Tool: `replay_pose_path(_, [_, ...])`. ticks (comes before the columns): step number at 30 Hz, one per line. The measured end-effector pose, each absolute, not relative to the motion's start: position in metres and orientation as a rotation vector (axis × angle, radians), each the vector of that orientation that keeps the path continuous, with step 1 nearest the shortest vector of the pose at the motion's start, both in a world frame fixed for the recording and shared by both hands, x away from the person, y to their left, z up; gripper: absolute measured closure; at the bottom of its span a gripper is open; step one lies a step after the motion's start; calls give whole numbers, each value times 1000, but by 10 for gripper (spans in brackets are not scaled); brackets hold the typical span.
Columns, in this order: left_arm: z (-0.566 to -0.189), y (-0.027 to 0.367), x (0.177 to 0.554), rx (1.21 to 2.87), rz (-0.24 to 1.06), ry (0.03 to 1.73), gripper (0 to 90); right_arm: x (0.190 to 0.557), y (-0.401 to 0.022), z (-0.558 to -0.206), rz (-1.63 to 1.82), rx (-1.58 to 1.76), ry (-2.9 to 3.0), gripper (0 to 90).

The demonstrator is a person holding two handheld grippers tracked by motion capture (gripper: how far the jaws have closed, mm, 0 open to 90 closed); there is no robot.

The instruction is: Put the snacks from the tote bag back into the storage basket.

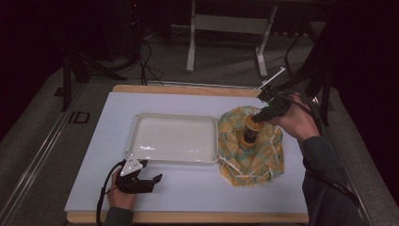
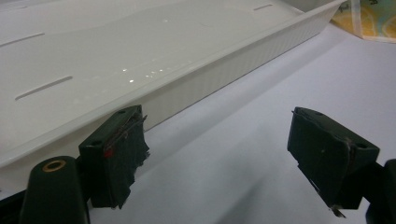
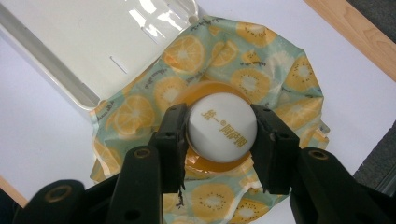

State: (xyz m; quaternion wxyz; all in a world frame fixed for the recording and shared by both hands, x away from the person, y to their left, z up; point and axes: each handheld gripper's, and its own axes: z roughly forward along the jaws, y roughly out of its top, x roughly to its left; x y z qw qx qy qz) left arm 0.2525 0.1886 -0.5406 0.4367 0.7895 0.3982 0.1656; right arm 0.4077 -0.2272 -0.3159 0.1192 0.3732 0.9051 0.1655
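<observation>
One bottle (image 3: 222,127) (white cap) clamped in right tongs (image 3: 219,140); tray (image 1: 136,129) bare.

- The left gripper (image 2: 219,154) has its two black jaws standing wide apart with nothing between them.
- They hover low over the white desk (image 2: 261,107).
- The left-hand jaw sits just beside the ribbed wall of a white tray (image 2: 224,77).
- A fruit-patterned bag (image 2: 364,21) peeks in top right.

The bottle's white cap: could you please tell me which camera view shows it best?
The right gripper view shows it best: the white cap faces the camera, printed lettering legible, clamped between the right tool jaws. In the high view, the bottle stands small on the fruit-print bag, its cap hidden by the tool. The left gripper view shows the tray.
</observation>
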Motion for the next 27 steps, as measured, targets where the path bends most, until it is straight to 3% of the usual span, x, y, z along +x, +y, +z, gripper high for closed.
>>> replay_pose_path(27, [-541,189,253,1963,410,991,193,411,-219,-301,516,1117,2608,588])
